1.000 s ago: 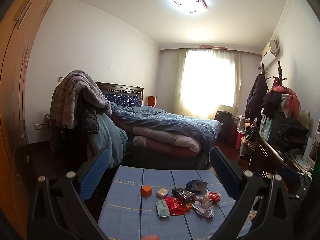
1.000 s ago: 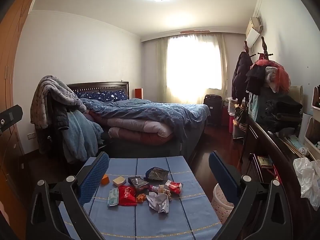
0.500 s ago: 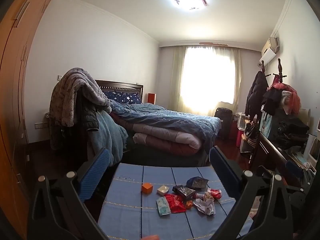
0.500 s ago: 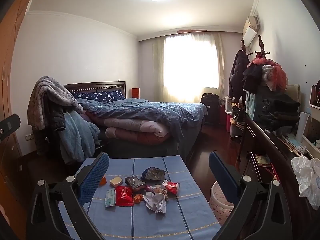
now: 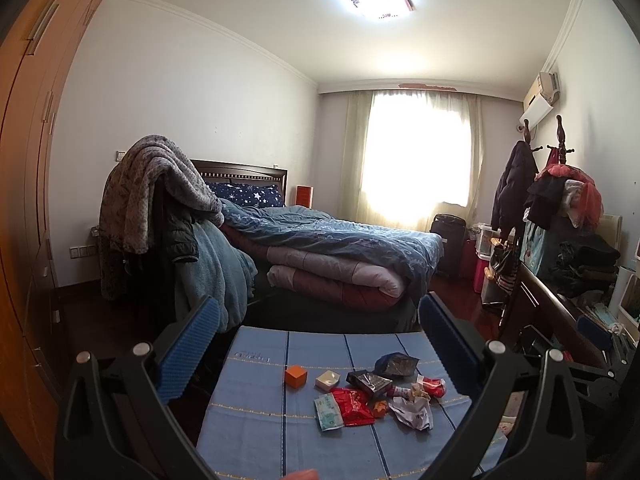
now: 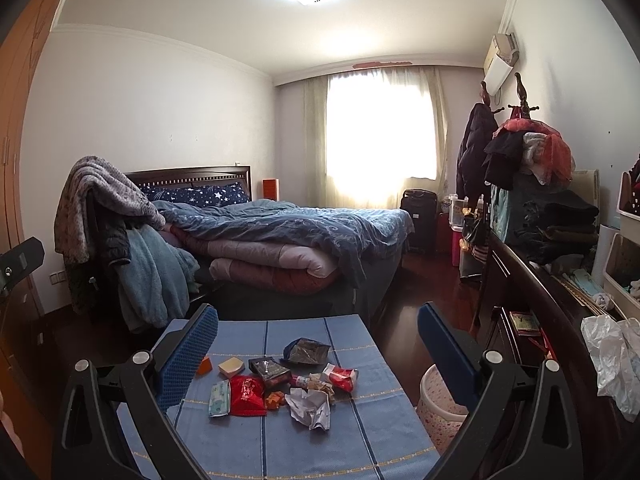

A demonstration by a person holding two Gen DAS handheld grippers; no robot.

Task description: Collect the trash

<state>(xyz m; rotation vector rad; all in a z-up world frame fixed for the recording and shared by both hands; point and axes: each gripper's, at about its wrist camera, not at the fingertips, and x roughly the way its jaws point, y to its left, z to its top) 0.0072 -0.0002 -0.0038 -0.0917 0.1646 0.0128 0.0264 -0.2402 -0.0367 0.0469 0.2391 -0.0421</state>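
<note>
Both cameras have drifted slightly since the earlier frames: the table sits a little lower and further off in each view, while the litter on it lies as it did.

Left gripper: jaws spread wide, nothing between the blue pads, held above the near part of the table. Ahead of it and slightly to its right lies the trash. Items noted: orange box, small white box, red wrapper, green-and-white tissue pack, dark foil packet, grey pouch, crumpled white paper, red-and-white wrapper. The tissue pack touches the red wrapper; the two boxes stand apart from the rest, nearer the left finger.

Right gripper: jaws likewise wide, holding nothing, above the table. The pile lies directly ahead between its fingers: red wrapper, tissue pack, crumpled white paper, dark foil packet, grey pouch, red-and-white wrapper. The orange box is partly hidden behind the left finger. Small white box just beside it.

A patterned waste bin stands on the floor beside the table, under the right finger. A bed lies beyond the table.
</note>
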